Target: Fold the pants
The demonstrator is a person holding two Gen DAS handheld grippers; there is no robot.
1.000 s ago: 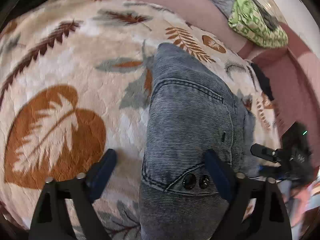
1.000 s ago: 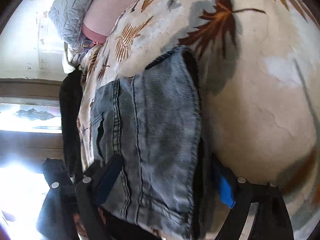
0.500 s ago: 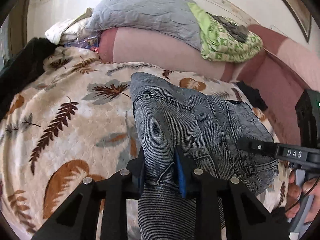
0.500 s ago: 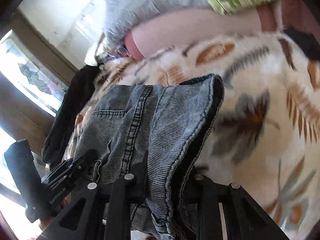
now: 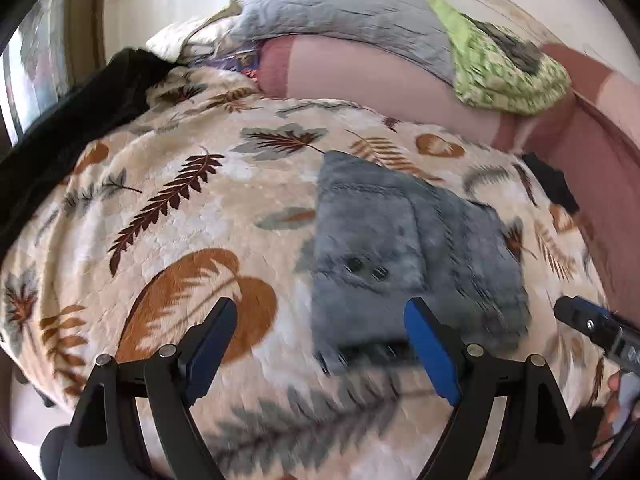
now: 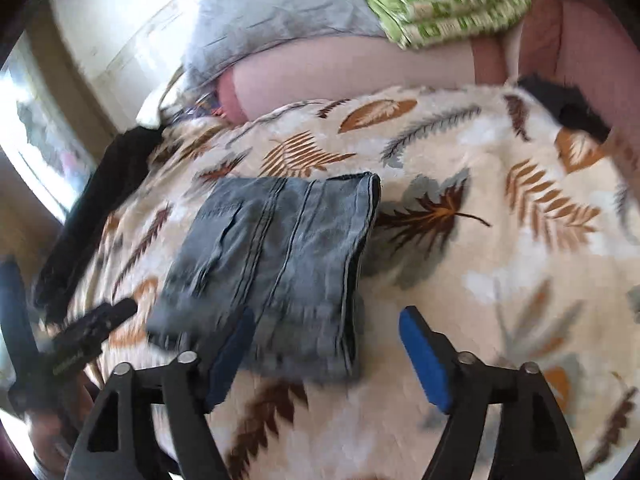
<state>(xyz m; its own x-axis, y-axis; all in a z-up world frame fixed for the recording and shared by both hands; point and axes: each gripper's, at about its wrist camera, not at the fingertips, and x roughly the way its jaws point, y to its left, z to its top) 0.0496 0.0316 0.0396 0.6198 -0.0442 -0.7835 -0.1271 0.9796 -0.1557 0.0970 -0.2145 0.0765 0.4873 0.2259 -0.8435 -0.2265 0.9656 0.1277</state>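
Note:
The blue-grey jeans (image 5: 408,252) lie folded into a compact rectangle on the leaf-print blanket (image 5: 168,216); in the right wrist view the jeans (image 6: 272,264) show their hem edge on the right side. My left gripper (image 5: 320,340) hovers above the near edge of the bundle, jaws opening wide, nothing between the blue pads. My right gripper (image 6: 324,352) is likewise lifted off the near edge of the jeans, jaws opening, holding nothing. The other gripper shows at each frame's edge, the right one (image 5: 596,332) and the left one (image 6: 92,336).
A grey quilt (image 5: 348,4) and a green patterned cloth (image 5: 504,68) lie on a pink bolster (image 5: 368,76) at the back. Black garments lie at the blanket's left edge (image 5: 80,120) and back right (image 5: 552,184). A window (image 6: 36,128) is to the left.
Both grippers were open over the jeans, then shut on the fold and lifted it; now both have let go and risen, and the jeans lie flat on the blanket.

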